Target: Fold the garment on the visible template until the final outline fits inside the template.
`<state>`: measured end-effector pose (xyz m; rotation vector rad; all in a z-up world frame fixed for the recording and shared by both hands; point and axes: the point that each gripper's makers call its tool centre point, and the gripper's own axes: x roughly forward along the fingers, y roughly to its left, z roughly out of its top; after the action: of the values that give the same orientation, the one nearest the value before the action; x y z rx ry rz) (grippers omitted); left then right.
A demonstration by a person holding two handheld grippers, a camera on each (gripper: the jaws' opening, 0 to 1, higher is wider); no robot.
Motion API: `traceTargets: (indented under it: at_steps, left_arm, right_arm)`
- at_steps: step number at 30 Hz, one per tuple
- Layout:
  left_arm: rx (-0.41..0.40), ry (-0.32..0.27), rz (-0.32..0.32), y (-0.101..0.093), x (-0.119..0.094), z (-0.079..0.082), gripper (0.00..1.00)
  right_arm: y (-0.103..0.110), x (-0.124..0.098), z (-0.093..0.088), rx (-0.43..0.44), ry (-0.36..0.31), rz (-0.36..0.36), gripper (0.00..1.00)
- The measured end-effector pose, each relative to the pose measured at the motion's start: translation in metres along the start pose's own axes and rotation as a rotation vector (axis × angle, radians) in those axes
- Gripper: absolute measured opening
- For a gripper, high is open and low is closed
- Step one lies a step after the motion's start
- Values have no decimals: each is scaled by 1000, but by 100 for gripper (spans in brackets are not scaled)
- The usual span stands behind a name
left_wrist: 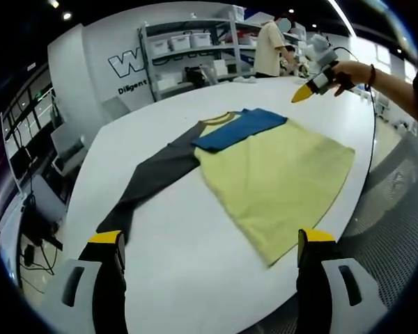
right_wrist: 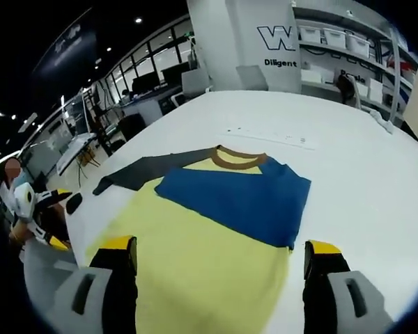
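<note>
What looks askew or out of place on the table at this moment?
The shirt is half folded: its blue sleeve lies across the chest, while the grey sleeve is stretched out flat. Nothing looks spilled or damaged.

In the right gripper view the near hem of the yellow garment [right_wrist: 195, 271] runs out past the bottom edge between the jaws, and its blue sleeve [right_wrist: 240, 198] lies folded across the chest, hiding the yellow cloth beneath. In the left gripper view the cuff of the grey sleeve [left_wrist: 150, 184] slips behind the near left jaw tip, so its end cannot be made out. The wall lettering [left_wrist: 129, 66] is cut off by the shelving [left_wrist: 195, 52], and the small marks on the white table [right_wrist: 265, 136] beyond the collar are too tiny to read.
</note>
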<state>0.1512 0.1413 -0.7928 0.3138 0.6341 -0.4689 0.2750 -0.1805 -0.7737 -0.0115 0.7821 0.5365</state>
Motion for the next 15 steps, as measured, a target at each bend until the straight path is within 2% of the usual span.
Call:
traceTargets:
  at_steps: [15]
  left_arm:
    - [5, -12, -7, -3, -1, 3, 99]
  right_arm:
    - [31, -28, -18, -54, 0, 9, 99]
